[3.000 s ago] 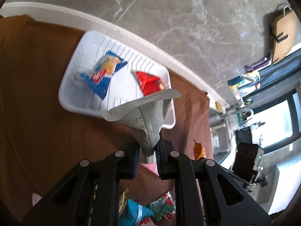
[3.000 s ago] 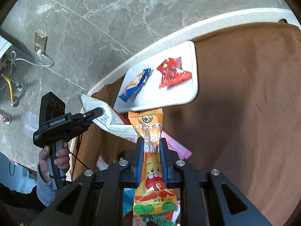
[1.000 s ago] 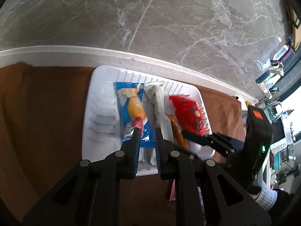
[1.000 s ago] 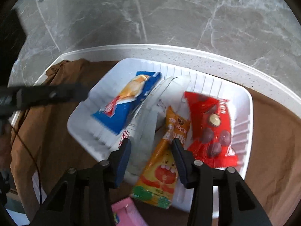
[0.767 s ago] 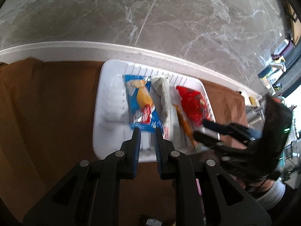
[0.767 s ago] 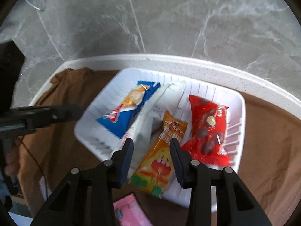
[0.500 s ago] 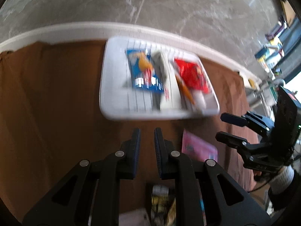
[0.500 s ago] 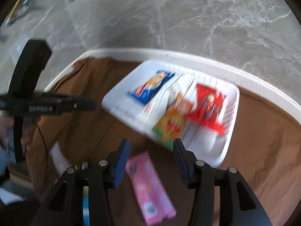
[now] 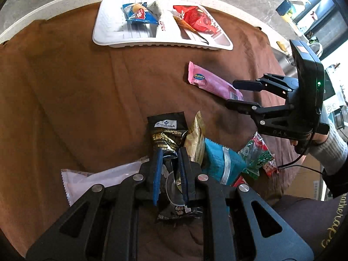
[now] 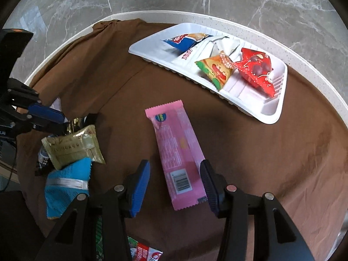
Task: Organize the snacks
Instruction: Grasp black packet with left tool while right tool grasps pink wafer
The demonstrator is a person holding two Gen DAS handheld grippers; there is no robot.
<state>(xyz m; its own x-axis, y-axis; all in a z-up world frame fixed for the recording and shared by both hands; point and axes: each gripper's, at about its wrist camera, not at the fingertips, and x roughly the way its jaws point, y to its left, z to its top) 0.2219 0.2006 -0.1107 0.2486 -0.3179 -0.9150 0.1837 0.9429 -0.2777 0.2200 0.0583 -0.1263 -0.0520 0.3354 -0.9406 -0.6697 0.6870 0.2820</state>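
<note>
Two handheld grippers over loose snack packets on a brown cloth (image 10: 271, 152), with a white tray (image 10: 271, 117) at the far edge.

The tray holds blue, white, orange and red packets. The right gripper (image 10: 175, 183), jaws just opened, straddles a pink wrapper (image 10: 176, 152) lying flat on the cloth, untouched. The left gripper (image 9: 169, 174) is clenched, seemingly empty, over a black packet (image 9: 166, 130); that view is crowded.
</note>
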